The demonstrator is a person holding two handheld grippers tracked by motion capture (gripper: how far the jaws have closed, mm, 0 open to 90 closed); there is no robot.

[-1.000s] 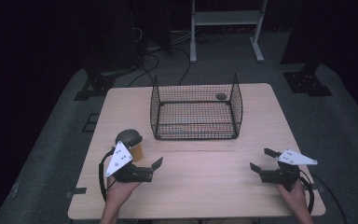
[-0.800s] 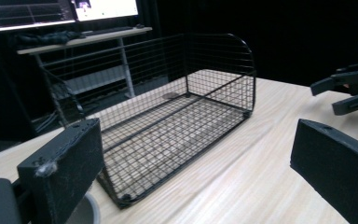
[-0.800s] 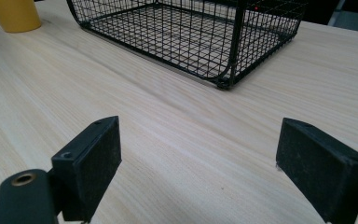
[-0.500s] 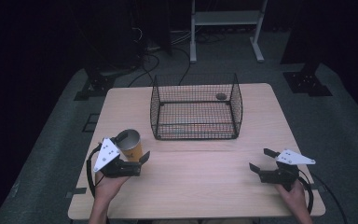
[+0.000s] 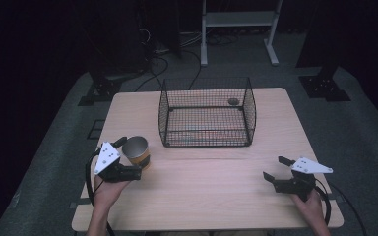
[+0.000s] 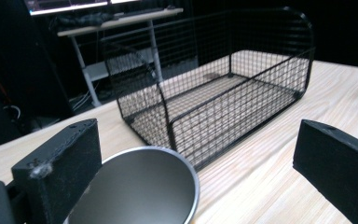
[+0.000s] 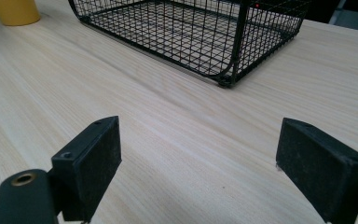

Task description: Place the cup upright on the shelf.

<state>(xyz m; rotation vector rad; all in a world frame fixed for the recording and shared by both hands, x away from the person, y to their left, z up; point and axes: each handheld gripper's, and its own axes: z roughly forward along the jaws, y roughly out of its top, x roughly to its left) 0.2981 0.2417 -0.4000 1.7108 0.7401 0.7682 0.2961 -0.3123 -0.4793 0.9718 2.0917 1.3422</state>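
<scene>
Wooden table (image 5: 202, 196): left gripper (image 5: 128, 157) open around cup (image 5: 137, 151); right gripper (image 5: 275, 168) open.

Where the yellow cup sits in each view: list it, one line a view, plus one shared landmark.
High view: yellow cup at left, between the open jaws of the left gripper.
Left gripper view: its metal-lined mouth at bottom left, beside the near jaw.
Right gripper view: its yellow base in the top left corner.
Shared landmark: the black wire basket.
</scene>
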